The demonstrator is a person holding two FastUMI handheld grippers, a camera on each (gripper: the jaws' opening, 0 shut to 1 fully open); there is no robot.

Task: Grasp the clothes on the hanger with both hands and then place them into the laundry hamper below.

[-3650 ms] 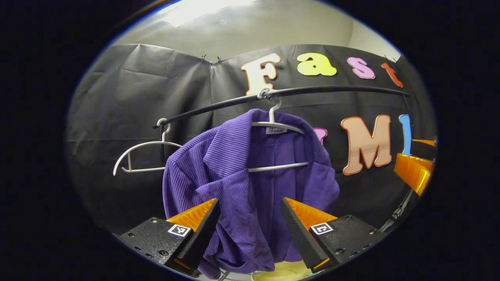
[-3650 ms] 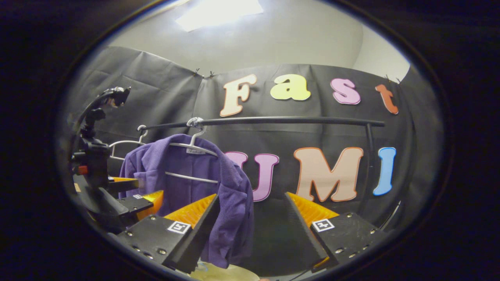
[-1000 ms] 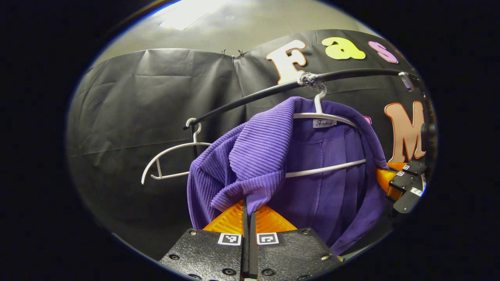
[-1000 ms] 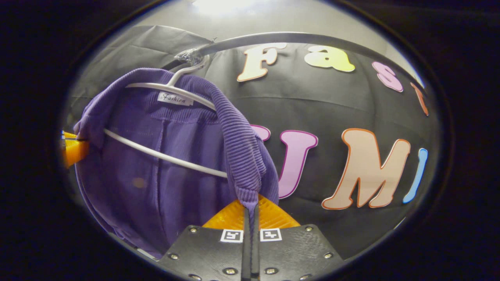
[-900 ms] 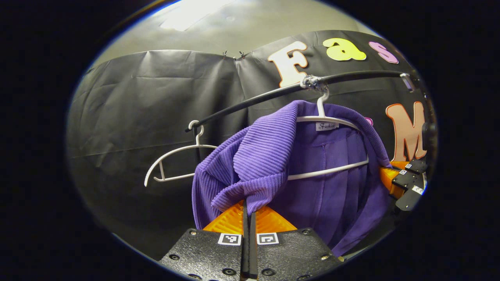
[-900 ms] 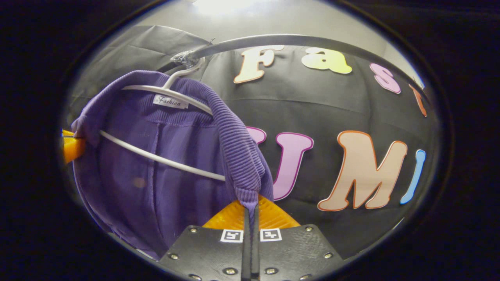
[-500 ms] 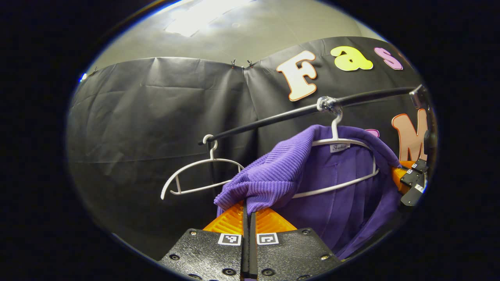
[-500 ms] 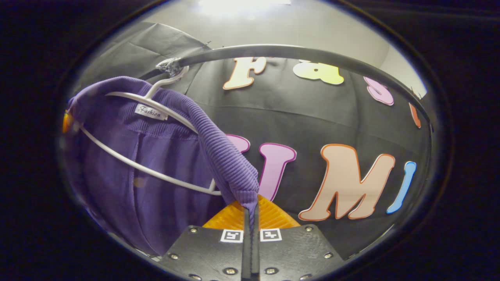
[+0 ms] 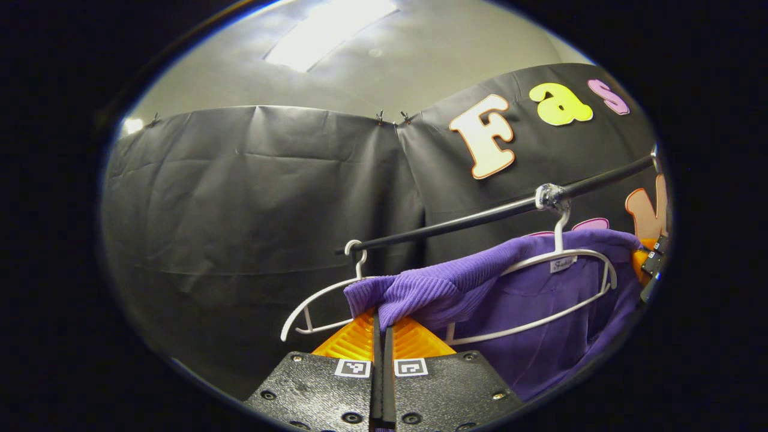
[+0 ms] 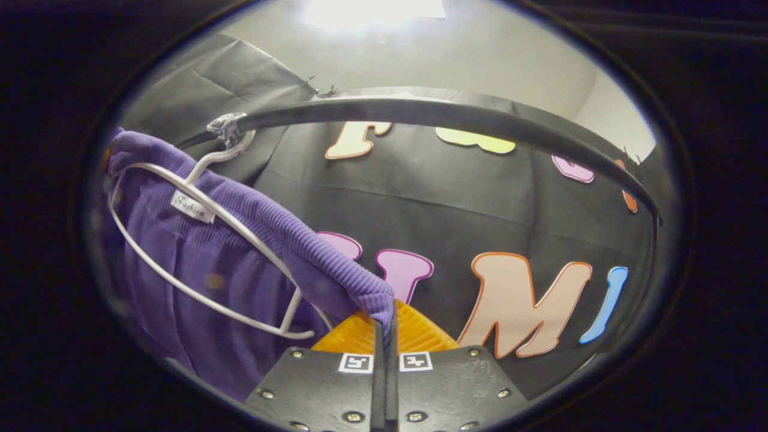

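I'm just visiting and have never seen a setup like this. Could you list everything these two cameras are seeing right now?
purple garment: one, purple ribbed knit, spread across the white hanger, its two front edges pulled outward.
white hanger: one, white, hooked on the rail, inside the garment.
empty hanger: one, white, hooked at the rail's end, left of the garment in the left gripper view.
rail: one, black, running across in front of the cloth wall.
ceiling light: one, white, overhead.
left tool: one, shut on the garment's edge.
right tool: one, shut on the opposite edge.
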